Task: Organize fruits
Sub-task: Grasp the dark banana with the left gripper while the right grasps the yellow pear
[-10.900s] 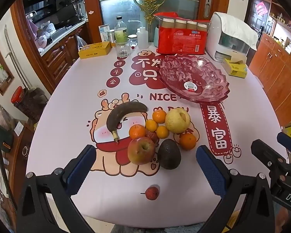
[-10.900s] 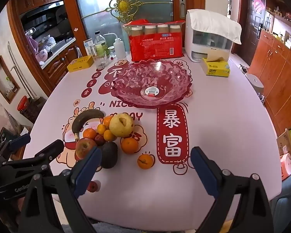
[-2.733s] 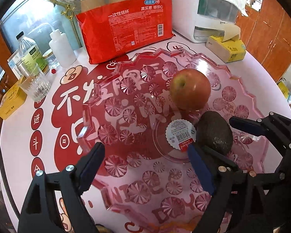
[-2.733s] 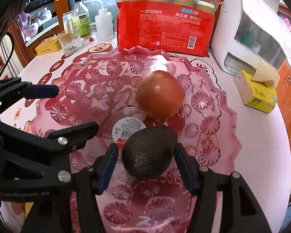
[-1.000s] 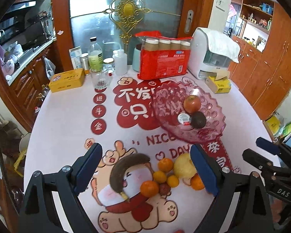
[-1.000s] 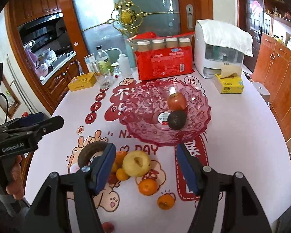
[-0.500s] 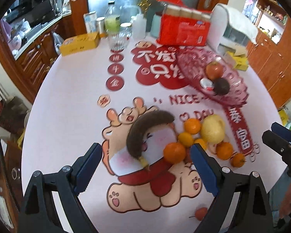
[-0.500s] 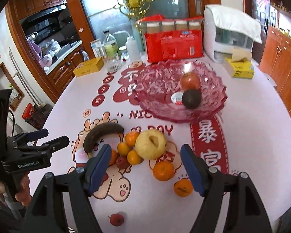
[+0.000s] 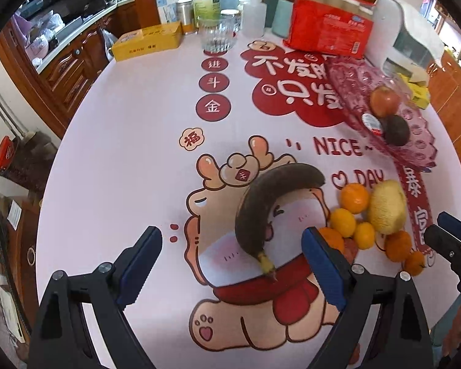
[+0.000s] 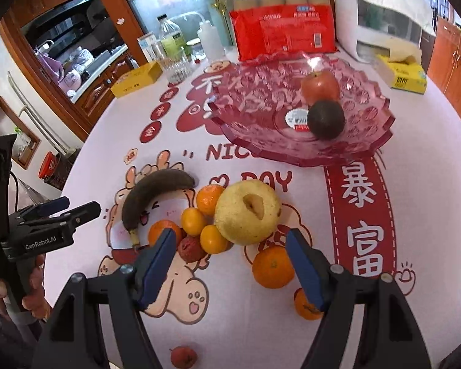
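Both tools have dropped closer to the fruit pile since a second ago, and the bowl now sits farther up each view. Pointing steeply down, the left tool [image 9: 232, 259] hangs over the blackened banana [image 9: 269, 204] with its jaws spread wide; the stem end lies between the blue pads, untouched. Just beside it, the right tool [image 10: 230, 266] tilts down over the yellow pear [image 10: 247, 212]; its jaws have just been opening and stand apart, pressing on nothing. A hand [image 10: 30, 292] grips the left tool's handle at the right view's edge.

On the counter [image 9: 123, 153], the pink glass bowl [image 10: 261, 98] holds 2 fruits: a red apple [image 10: 319, 87] and a dark avocado [image 10: 325, 120], touching. Small oranges [image 10: 212, 200] crowd between banana and pear, still outside the bowl.
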`<control>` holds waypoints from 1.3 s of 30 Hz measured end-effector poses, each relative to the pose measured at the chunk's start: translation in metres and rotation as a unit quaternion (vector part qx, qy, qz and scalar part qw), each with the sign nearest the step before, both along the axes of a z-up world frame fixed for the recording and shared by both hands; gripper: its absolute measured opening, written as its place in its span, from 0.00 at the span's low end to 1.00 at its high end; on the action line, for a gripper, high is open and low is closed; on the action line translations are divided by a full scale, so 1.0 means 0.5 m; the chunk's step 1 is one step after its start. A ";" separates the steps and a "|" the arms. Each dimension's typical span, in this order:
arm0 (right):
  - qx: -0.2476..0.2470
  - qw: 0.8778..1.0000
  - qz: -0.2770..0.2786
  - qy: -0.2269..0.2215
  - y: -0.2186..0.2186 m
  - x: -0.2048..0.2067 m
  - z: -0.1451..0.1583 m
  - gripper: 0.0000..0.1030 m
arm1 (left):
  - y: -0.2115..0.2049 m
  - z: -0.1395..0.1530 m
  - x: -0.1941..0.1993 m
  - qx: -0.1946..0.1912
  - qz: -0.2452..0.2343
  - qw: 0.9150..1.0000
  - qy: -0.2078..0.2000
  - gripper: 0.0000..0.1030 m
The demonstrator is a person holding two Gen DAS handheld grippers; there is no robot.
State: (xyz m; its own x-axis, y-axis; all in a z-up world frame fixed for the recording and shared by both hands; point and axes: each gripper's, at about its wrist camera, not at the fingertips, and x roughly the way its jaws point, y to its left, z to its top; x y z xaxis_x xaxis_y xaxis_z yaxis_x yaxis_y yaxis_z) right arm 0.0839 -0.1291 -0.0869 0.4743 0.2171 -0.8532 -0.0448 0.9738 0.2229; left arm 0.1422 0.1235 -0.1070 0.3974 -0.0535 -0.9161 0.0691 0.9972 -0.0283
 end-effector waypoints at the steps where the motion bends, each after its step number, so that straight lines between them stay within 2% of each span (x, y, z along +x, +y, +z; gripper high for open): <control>1: 0.002 1.000 -0.002 0.005 -0.003 0.008 -0.009 0.72 | -0.001 -0.010 0.009 0.001 0.001 1.000 0.004 0.89; 10: 0.019 0.999 -0.011 0.050 -0.019 0.074 -0.084 0.72 | -0.029 -0.082 0.070 0.003 -0.001 1.000 0.027 0.88; 15: 0.026 0.997 -0.004 0.069 -0.016 0.102 -0.115 0.72 | -0.045 -0.122 0.093 -0.010 -0.001 0.999 0.039 0.77; 17: 0.035 0.997 -0.003 0.074 -0.018 0.110 -0.125 0.72 | -0.056 -0.142 0.101 -0.020 -0.005 0.998 0.052 0.68; 20: 0.045 0.996 -0.002 0.076 -0.022 0.119 -0.135 0.72 | -0.071 -0.158 0.108 -0.017 -0.016 0.998 0.058 0.64; 28: 0.069 0.993 -0.001 0.092 -0.022 0.143 -0.169 0.72 | -0.094 -0.161 0.122 0.002 -0.031 0.999 0.034 0.59; 33: 0.065 0.994 0.003 0.083 -0.019 0.145 -0.167 0.71 | -0.096 -0.162 0.116 0.006 -0.034 0.999 0.018 0.57; 39: 0.060 0.995 0.002 0.083 -0.018 0.142 -0.164 0.71 | -0.082 -0.159 0.103 -0.007 -0.019 1.000 0.007 0.42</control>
